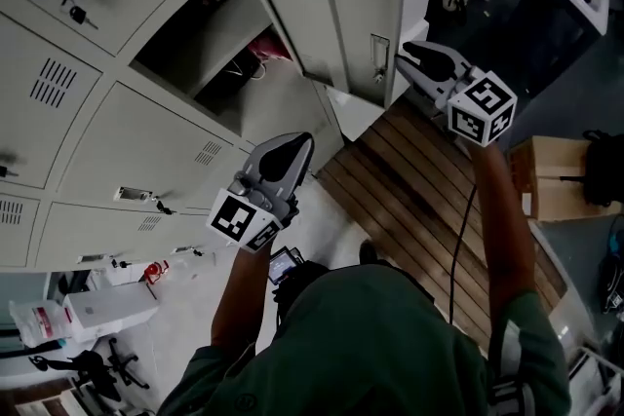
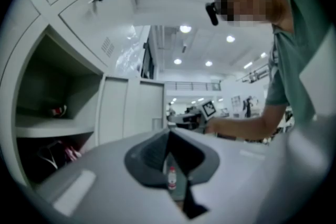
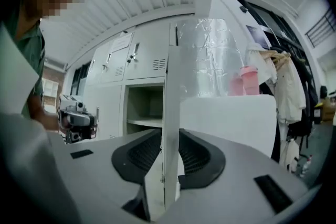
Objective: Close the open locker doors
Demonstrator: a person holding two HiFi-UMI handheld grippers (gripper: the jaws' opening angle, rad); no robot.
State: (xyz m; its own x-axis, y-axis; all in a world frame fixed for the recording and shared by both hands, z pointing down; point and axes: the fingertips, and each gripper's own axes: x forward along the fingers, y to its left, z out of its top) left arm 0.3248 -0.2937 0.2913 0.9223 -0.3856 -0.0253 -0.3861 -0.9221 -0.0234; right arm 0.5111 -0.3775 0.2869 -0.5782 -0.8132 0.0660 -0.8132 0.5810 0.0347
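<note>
One weak spot: the right gripper [image 3: 169, 135] pinches only the thin free edge of the open locker door [image 1: 336, 19], so a fast or off-arc push could let the panel slip out, or slam it so it bounces back unlatched. Its jaws are nearly together, ribbed pads pressing both faces of that edge. The left gripper [image 1: 297, 146] hangs lower, jaws together on nothing. The door stands swung wide from its compartment [image 1: 210, 58]; a red item [image 1: 268, 48] inside near the opening might catch it.
</note>
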